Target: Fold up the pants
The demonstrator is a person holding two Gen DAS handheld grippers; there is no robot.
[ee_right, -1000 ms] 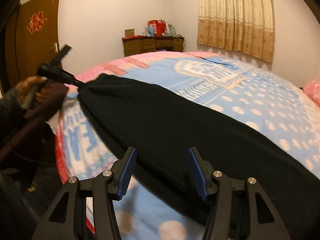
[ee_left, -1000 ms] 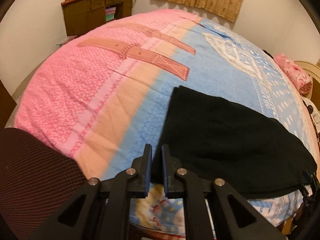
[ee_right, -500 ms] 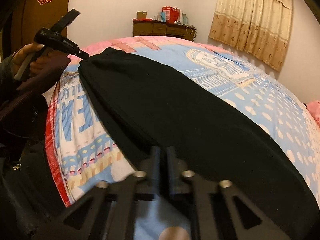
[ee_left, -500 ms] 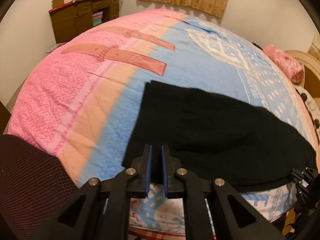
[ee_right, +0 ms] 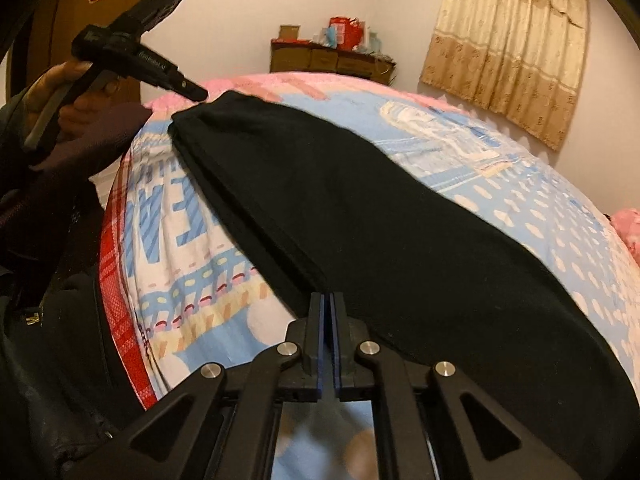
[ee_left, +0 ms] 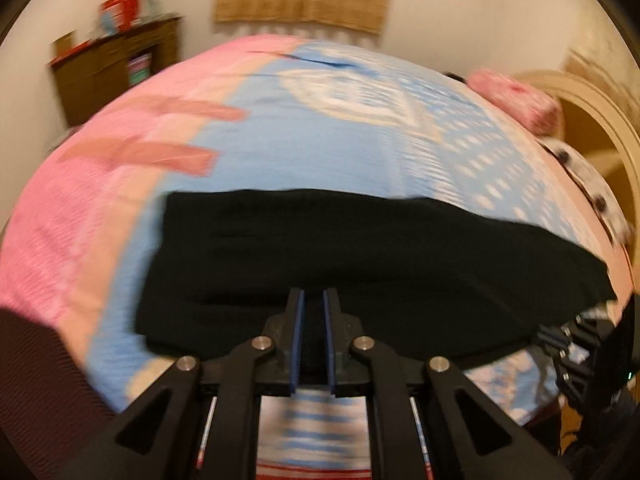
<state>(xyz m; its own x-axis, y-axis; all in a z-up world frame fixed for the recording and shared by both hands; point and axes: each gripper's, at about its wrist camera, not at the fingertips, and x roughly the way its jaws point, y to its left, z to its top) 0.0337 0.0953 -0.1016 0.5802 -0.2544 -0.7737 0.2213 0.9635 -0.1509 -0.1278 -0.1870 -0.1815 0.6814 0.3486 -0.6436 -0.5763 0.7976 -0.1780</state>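
Right gripper [ee_right: 329,300] at pants [ee_right: 400,216] edge

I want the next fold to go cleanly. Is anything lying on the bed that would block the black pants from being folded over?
Nothing visible does. The black pants lie flat on the bedspread, whose surface around them is bare; the pink pillow sits far off by the headboard.

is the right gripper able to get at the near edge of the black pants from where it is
Probably yes: the right gripper, jaws shut, sits right at the near edge of the black pants, with nothing between them; whether it pinches cloth is unclear.
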